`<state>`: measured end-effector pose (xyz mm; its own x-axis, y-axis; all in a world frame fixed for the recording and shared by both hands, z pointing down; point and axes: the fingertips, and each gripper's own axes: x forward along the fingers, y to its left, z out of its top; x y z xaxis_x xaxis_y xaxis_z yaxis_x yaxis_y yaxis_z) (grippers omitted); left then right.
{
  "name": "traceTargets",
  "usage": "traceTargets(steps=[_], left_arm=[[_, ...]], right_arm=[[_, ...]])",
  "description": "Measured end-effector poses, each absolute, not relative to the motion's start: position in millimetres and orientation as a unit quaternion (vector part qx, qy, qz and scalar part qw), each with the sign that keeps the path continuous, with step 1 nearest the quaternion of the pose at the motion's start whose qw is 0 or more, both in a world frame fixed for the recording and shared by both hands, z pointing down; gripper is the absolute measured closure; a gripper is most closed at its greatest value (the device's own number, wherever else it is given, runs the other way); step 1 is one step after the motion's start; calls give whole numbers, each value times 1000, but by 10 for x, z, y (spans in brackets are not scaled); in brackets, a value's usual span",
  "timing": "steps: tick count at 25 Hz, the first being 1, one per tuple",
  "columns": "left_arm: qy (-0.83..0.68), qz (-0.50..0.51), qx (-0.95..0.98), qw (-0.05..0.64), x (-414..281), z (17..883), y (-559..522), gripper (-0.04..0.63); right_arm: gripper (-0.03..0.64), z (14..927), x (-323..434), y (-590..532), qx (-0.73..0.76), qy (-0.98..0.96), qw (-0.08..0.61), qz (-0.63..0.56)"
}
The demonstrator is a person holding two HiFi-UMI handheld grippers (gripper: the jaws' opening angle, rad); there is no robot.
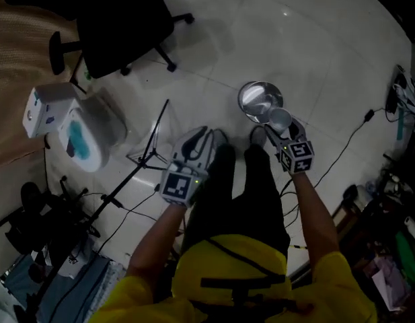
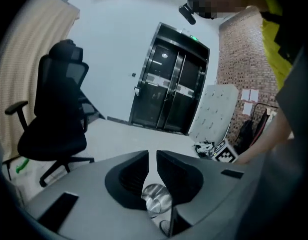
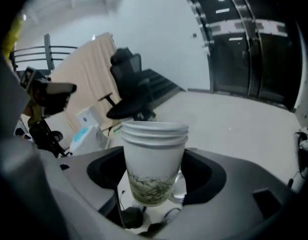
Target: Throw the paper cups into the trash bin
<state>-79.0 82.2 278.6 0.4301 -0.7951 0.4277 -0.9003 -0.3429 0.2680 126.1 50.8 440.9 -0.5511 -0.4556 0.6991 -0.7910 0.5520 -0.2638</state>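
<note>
Person: yellow top point(image 1: 234, 274) and dark trousers, seen from above, one tool in each hand.
Left gripper point(image 2: 153, 156): jaws drawn together to a thin slit, nothing between them.
Right gripper point(image 3: 154, 174): clenched on a nested stack of paper cups point(image 3: 154, 139), jaws wide, one on each side of the stack.
Paper cups: upright, white with a greenish plant print low down. From above they overlap the near rim of the trash bin.
Trash bin point(image 1: 259, 98): round, shiny metal, on the pale tiled floor point(image 1: 315, 52) just ahead of the feet.
Left of the bin: a black stand point(image 1: 150, 147) and a white tub with blue inside point(image 1: 89, 136).
Farther: black office chair point(image 1: 120, 25).
Farthest: dark glass doors point(image 2: 168, 91) beside a brick wall point(image 2: 238, 59).
</note>
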Motion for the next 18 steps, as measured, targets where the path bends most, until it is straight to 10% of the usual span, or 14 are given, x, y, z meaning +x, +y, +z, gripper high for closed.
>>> traceTargets(steps=[7, 18], left_arm=[[-545, 116, 765, 322, -729, 5226, 568, 598], [-535, 140, 747, 370, -584, 6783, 928, 597]], right_arm=[[276, 8314, 1414, 211, 324, -719, 498, 360], [273, 9548, 1225, 80, 309, -687, 557, 350]])
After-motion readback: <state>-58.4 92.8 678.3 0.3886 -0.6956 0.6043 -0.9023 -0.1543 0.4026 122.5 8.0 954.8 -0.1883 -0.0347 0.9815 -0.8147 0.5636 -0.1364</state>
